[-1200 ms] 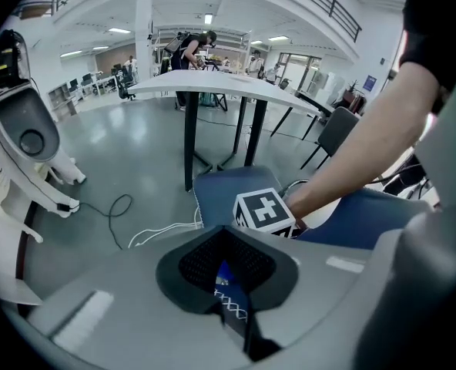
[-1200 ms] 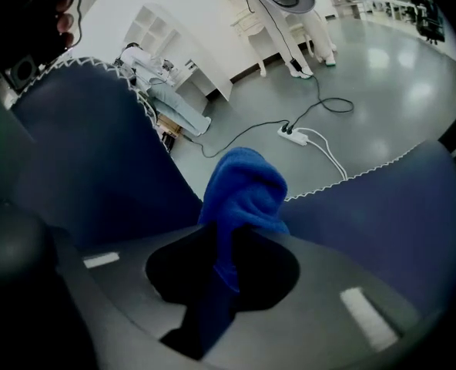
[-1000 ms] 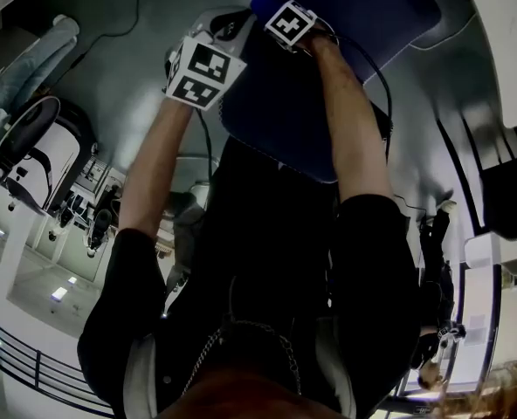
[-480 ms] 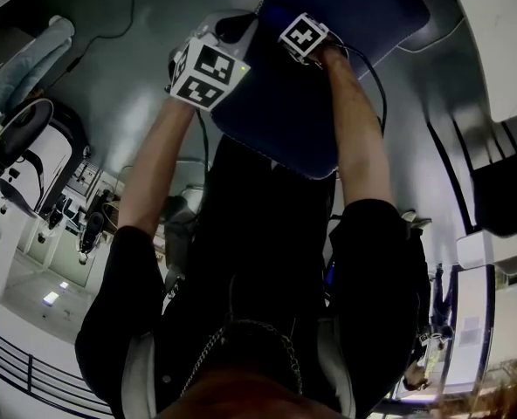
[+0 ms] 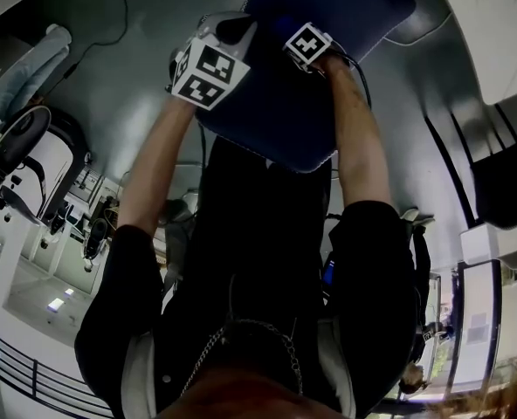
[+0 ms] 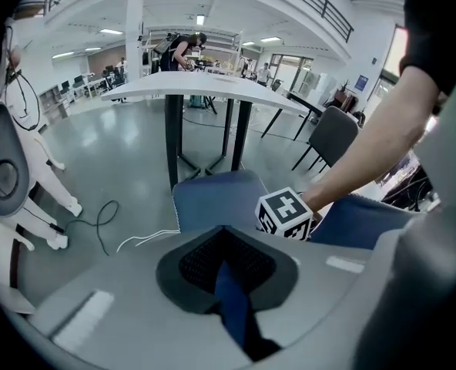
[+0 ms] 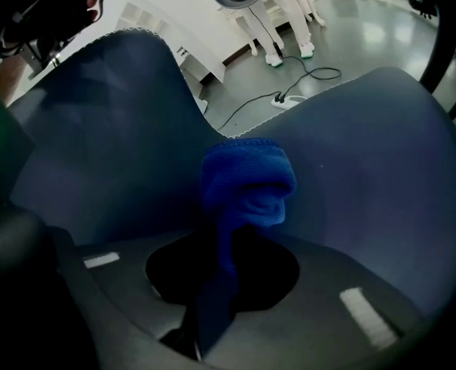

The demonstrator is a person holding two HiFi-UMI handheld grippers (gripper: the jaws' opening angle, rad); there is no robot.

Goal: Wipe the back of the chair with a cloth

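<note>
Drifted up and left in the head view since a second ago, the blue chair (image 5: 276, 120) lies under both grippers. At its left rim, the left gripper (image 6: 229, 284) is clamped on a thin blue edge of it. The right gripper (image 7: 216, 287) pinches a blue cloth (image 7: 247, 187), whose bunched end presses against the chair's back.

The right gripper (image 7: 216, 287) has its two grey jaws closed on a bright blue cloth (image 7: 247, 187). The cloth rises from between the jaws and ends in a bunched, rounded wad. The wad lies against a dark blue chair (image 7: 112, 129), whose curved surfaces fill most of the frame on both sides; a stitched seam runs along its upper edge. Beyond the chair is a shiny grey floor (image 7: 382, 29) with a dark cable (image 7: 305, 79) trailing across it.
</note>
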